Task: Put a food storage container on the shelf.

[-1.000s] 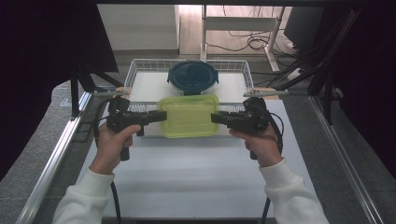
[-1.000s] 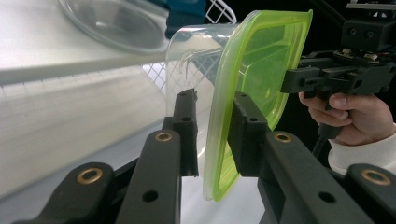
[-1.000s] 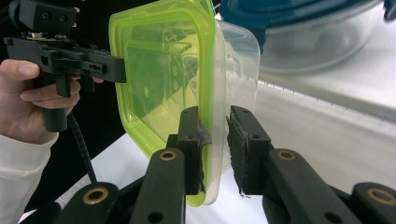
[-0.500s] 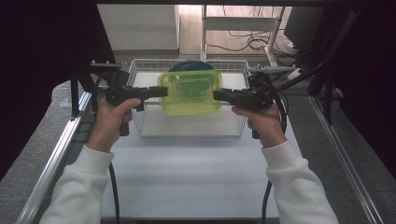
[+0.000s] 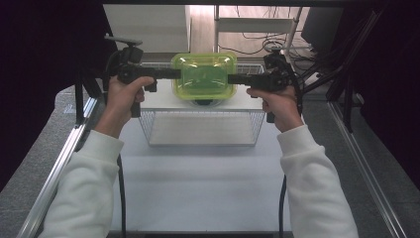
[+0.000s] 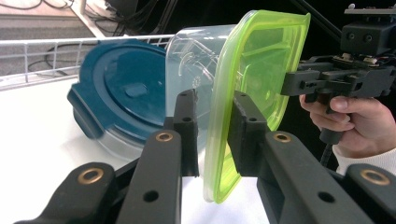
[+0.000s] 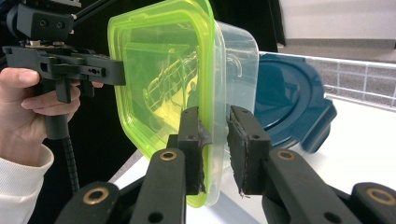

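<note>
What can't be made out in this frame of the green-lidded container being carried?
- Blue-lidded container: high view, mostly hidden under the green-lidded container.
- Same blue container: left gripper view, motion-blurred.
- Left claw and right claw: whether the pads actually touch the rim.

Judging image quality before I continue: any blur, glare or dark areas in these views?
High view: dark surroundings, bright wash behind the green-lidded container. Left gripper view: the blue-lidded container looks smeared, the near jaws sharp. Right gripper view: reflections streak the green lid.
</note>
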### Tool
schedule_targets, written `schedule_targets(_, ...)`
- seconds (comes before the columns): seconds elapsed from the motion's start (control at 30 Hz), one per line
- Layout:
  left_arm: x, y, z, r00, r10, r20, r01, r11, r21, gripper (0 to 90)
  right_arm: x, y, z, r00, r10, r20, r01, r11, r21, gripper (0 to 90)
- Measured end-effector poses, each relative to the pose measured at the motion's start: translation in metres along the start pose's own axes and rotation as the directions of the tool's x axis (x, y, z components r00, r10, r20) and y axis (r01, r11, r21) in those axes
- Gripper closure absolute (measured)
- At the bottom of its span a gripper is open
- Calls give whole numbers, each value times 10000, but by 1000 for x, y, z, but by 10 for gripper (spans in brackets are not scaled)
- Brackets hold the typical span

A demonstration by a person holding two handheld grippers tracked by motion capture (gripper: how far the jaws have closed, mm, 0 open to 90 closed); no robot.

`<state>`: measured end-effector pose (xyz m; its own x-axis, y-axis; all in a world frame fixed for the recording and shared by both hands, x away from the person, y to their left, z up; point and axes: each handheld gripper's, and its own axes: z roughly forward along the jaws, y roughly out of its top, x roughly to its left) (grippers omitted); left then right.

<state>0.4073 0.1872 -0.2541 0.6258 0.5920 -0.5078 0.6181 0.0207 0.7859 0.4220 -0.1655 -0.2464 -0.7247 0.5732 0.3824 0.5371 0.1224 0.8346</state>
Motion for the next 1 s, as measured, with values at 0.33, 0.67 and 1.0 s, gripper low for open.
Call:
schedule_targets(0.33, 18, 12, 14, 9979, -636, -86, 639, 9972, 387, 751, -18, 13, 14, 9969, 744, 253, -754, 9963, 423, 750)
schedule_targets(0.67, 40, 20, 26, 9844, -1738, 270, 1733, 9846, 227, 741, -37, 25, 27, 9766, 2117, 377, -2141, 9738, 768, 748)
schedule_targets(1.0, 60, 20, 35, 9667, -2539, 307, 2538, 9672, 77, 711, -52, 24, 41, 9401, 3400, 238, -3408, 9390, 465, 706)
